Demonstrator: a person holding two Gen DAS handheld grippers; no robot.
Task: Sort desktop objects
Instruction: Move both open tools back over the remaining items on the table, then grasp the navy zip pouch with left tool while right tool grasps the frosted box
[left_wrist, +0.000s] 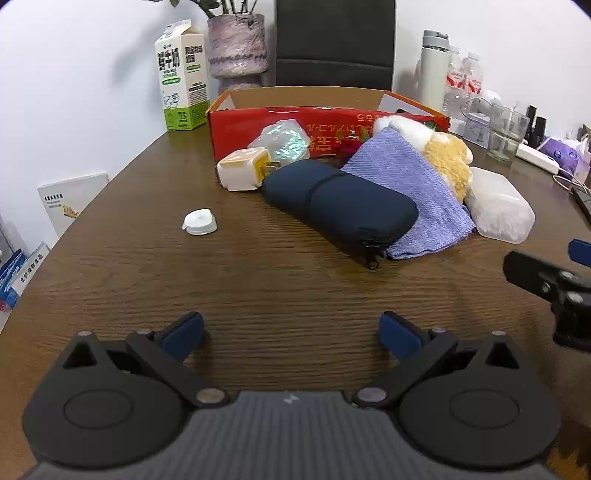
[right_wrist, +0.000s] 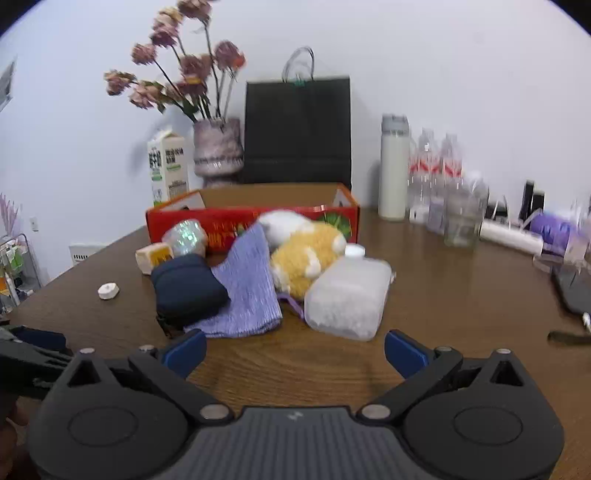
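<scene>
Where piled at frame centre: navy zip pouch (left_wrist: 341, 206), lilac cloth (left_wrist: 410, 184), plush toy (right_wrist: 306, 258). Left gripper (left_wrist: 291, 332) and right gripper (right_wrist: 295, 349) low over table (left_wrist: 258, 288), fingers spread, grasping nothing.

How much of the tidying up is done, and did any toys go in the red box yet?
Nothing looks sorted yet. The red box shows nothing inside from here. Both the left gripper and right gripper are open and empty above the table. Still waiting outside the box: plush toy, purple cloth, navy pouch, charger plug, white cap and plastic container.
</scene>
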